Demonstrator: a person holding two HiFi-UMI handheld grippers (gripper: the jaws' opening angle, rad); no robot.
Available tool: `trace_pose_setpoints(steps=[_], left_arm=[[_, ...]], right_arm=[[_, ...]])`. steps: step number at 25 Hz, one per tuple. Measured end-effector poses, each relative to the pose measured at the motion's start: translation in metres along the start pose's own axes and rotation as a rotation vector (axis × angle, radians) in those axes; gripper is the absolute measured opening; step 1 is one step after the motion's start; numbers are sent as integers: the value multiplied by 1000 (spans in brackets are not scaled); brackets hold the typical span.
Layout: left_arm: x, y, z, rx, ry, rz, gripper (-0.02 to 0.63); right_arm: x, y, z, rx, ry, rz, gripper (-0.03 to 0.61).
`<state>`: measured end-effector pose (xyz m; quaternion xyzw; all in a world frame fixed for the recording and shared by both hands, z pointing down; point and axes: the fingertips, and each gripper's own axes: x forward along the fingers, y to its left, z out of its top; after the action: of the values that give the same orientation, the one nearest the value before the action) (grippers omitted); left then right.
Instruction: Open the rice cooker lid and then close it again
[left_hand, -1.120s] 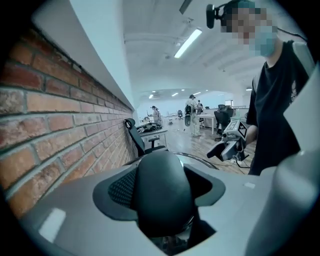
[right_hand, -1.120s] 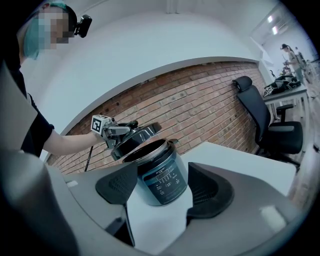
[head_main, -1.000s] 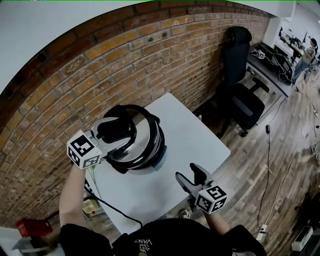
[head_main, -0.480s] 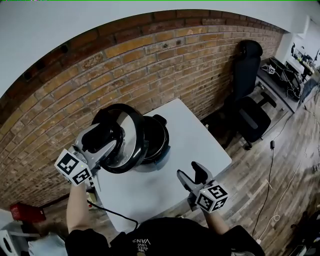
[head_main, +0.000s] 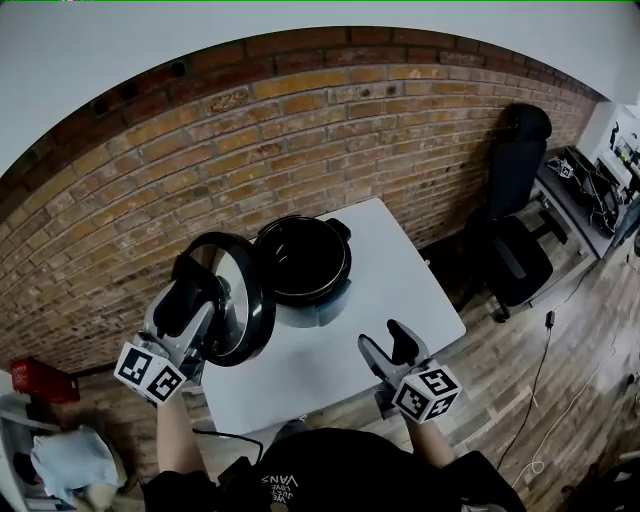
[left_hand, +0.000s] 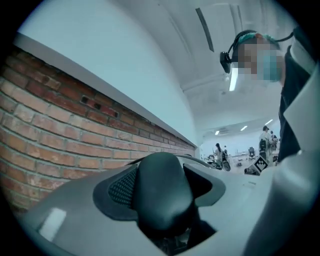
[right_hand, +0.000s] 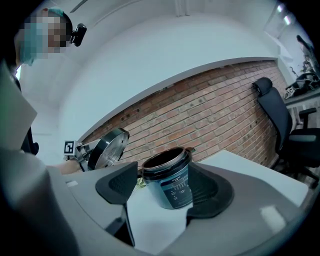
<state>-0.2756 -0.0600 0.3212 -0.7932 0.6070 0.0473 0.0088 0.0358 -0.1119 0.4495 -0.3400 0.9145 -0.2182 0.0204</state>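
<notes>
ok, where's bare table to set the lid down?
Widest bare patch: table right of the cooker, out to its right edge. A second strip runs in front of the cooker, toward the right claw. Crowded: back-left corner, cooker by the brick wall, lid held beside it in left claw.

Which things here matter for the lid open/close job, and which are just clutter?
Job:
- rice cooker, open
- lid, lifted off and tilted, its handle gripped by the left gripper
- right gripper, open and empty

Lying about:
- white table, support only
- office chair
- red box
</notes>
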Motion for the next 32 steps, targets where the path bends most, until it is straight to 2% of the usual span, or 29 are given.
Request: trace_pose_setpoints(steps=[4,10,16,23,29,32], left_arm=[[-45,-1,-18,-68,-17,115,287],[-95,-10,-48,-155,-3,242,285],[-132,-18,-78,-220,25,326,285],[-145,-20,-90,-256,17,354,285],[-134,-16,-86,-245,18,326,285],[-121,-12,-76,-214,22,295,285]], right_arm=[[-5,7,-7,-6,19,38,307],[-13,12,-17,-4,44,70,307],[-14,20,-26,-3,71,96,307],[-13,26,-30,-3,76,108,307],[-13,23,-29,3,64,90,307],[-11,20,-25,8,57,80,307]])
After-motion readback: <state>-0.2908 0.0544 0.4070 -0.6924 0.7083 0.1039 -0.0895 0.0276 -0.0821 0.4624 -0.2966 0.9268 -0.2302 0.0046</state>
